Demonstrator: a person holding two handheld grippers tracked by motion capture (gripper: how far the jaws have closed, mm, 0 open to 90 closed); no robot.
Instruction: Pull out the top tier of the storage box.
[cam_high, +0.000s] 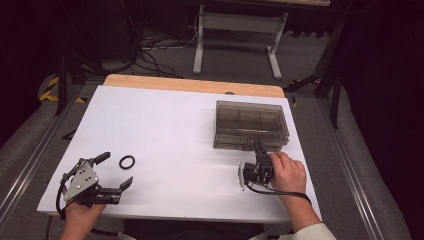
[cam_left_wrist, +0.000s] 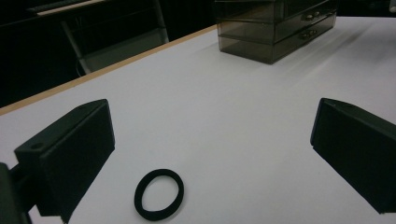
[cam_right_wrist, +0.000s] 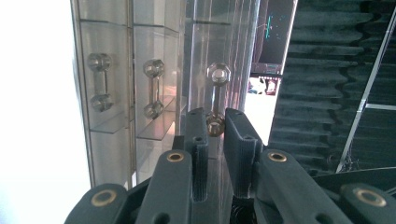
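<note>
Just ahead of the wide-apart left gripper (cam_left_wrist: 210, 154) lies a black ring (cam_left_wrist: 159, 194).

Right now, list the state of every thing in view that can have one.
Left claw: open, empty, jaws wide either side of the ring.
Right claw: nearly shut around a drawer handle.
Black ring: flat on the table, untouched.
Drawer box: upright, drawers look closed.

white table (cam_high: 165, 130) carries ring (cam_high: 127, 161), drawer box (cam_high: 251, 125).
</note>
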